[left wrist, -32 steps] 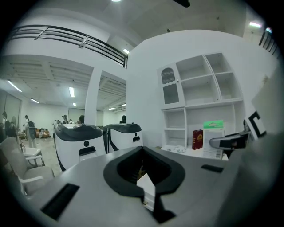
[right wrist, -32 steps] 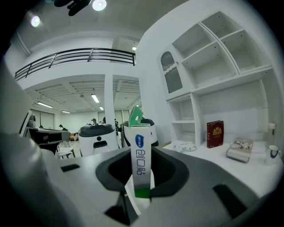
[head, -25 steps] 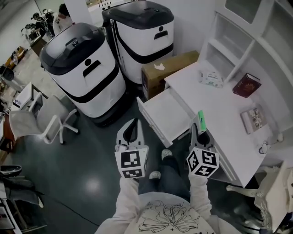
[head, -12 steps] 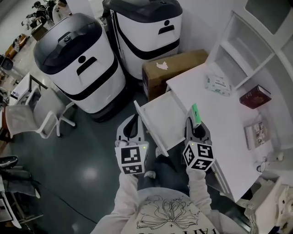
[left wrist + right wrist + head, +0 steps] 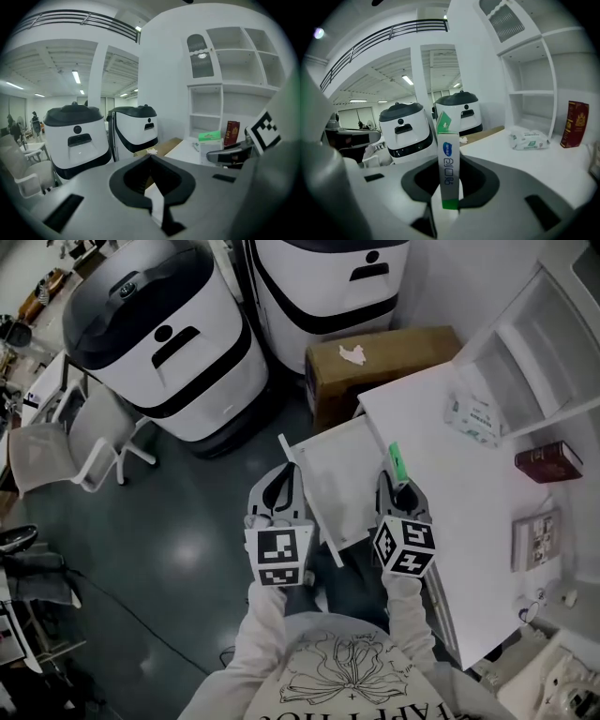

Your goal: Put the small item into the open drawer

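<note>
The small item is a slim white box with green ends (image 5: 396, 463), standing upright in my right gripper (image 5: 398, 484), which is shut on it. In the right gripper view the box (image 5: 449, 164) rises between the jaws of the right gripper (image 5: 448, 183). This gripper hovers at the right edge of the open white drawer (image 5: 337, 474), where it meets the desk top (image 5: 450, 493). My left gripper (image 5: 284, 472) is shut and holds nothing, just left of the drawer's front corner. Its tips meet in the left gripper view (image 5: 151, 158).
A tissue pack (image 5: 473, 418), a red book (image 5: 548, 462) and a small framed card (image 5: 534, 540) lie on the desk. A cardboard box (image 5: 375, 357) stands behind the drawer. Two large white-and-black machines (image 5: 159, 343) and a white chair (image 5: 56, 451) stand at the left.
The head view has swung, so the desk and machines sit higher and further right in the picture. Both grippers edged closer to the drawer. The box stays gripped.
</note>
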A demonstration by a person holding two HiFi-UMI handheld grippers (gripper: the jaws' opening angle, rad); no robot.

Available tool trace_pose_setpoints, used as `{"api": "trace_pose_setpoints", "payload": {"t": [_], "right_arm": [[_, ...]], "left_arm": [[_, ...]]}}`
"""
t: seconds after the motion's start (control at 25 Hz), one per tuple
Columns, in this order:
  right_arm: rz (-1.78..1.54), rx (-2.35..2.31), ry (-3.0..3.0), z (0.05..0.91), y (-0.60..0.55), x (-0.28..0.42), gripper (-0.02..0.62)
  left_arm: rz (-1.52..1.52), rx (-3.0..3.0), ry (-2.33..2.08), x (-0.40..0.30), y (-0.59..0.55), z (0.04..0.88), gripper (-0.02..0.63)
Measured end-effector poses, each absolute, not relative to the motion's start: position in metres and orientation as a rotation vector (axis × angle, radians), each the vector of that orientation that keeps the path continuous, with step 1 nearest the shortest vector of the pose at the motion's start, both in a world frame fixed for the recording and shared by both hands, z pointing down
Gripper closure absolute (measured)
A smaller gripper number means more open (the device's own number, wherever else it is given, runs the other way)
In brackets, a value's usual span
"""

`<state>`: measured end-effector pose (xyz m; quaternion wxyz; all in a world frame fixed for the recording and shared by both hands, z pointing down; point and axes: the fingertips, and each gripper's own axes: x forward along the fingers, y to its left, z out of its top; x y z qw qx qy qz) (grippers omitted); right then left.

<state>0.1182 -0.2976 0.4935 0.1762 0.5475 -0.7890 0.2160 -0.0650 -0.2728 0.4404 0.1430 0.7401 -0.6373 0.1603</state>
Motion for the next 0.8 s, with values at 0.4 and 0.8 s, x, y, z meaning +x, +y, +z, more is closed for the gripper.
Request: {"api": "trace_pose_setpoints", "payload": {"t": [0.4,0.8], "right_arm": [[0.706,1.402,-2.164,0.564,-0.331,0.101,0.508],[0.766,1.261,-2.038,0.652,-0.331,0.097,0.508]], "left_arm": [[0.519,2.08,-1.789,-0.062,-0.311,0.484,0.601],[0.563,2.011,-1.742,-0.062,-0.33,0.53,0.6]]}}
